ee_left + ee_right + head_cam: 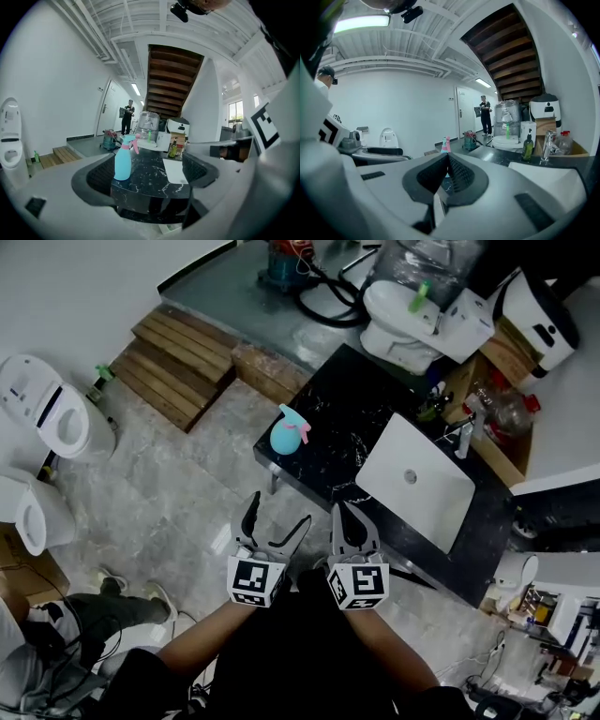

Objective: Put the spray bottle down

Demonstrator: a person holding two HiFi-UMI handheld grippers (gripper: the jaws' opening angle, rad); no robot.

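While spray bottle stands upright near worktop's left corner, your left gripper gapes empty, right gripper fingers pressed together.

bench: black marble, white veins | spray bottle: upright near one corner | white basin: on top, well apart from bottle | faucet: just beside basin

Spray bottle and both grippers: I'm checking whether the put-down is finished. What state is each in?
Spray bottle: upright on the black counter, near its corner, touched by neither gripper.
Left gripper: jaws apart, nothing between them.
Right gripper: jaws together, holding nothing.
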